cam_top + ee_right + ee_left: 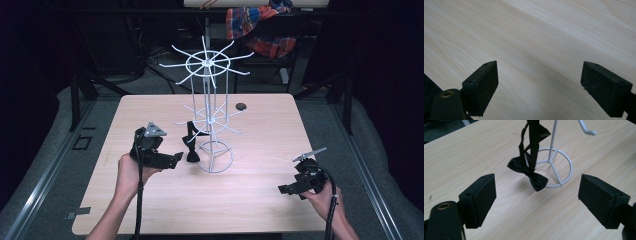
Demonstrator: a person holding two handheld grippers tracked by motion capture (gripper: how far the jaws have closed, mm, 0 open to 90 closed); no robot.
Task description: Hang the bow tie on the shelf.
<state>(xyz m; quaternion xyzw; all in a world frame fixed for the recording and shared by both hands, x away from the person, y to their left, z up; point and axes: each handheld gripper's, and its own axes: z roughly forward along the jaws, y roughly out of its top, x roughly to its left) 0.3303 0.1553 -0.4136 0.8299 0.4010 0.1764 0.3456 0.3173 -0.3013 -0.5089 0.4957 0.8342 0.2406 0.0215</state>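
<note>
Both our grippers gape empty; bow tie (527,170) hangs lengthwise dead ahead of left gripper (536,197), right gripper (292,188) far off.

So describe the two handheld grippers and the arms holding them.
Both grippers, left gripper and right gripper, are black, with two blocky jaws faced in flat textured pads. Each carries a grey three-cornered plate on top and trails a black cable. The forearms are bare, no sleeves.

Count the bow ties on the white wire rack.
1. A black bow tie hangs by its strap from a lower arm of the white wire rack, just above the table, on the rack's left side. Others could be hidden, though none appear.
</note>
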